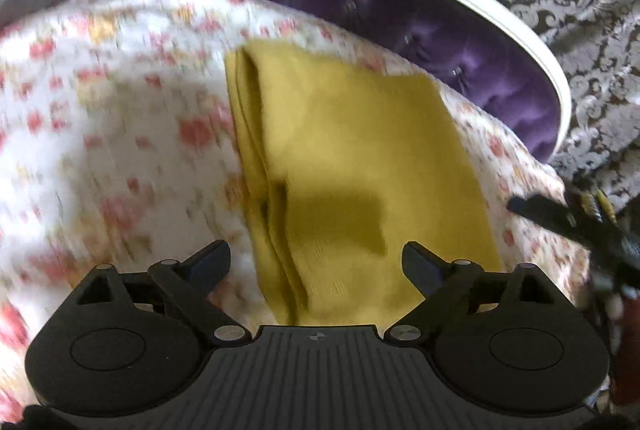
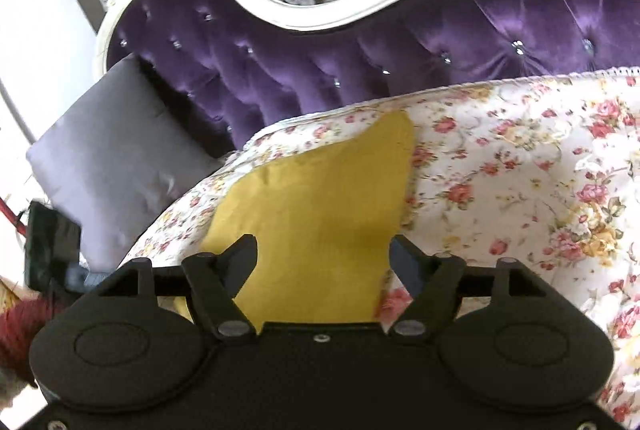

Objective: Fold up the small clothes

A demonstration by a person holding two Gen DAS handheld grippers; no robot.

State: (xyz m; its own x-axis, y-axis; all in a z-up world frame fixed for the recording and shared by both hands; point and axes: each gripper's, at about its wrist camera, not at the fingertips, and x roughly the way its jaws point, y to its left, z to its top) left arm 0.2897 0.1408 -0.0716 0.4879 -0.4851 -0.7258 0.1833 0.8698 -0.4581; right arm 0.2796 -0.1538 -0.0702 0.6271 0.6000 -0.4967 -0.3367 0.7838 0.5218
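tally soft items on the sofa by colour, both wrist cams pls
Mustard yellow: 1, the folded cloth lying on the cover
Floral white: 1, the cover spread over the seat
Grey: 1, the cushion against the purple sofa back
Total: 3

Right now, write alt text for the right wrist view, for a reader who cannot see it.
A mustard-yellow garment lies flat on a floral bedspread, directly ahead of the open, empty right gripper. Behind stand a purple tufted headboard with a white frame and a grey cushion at left.
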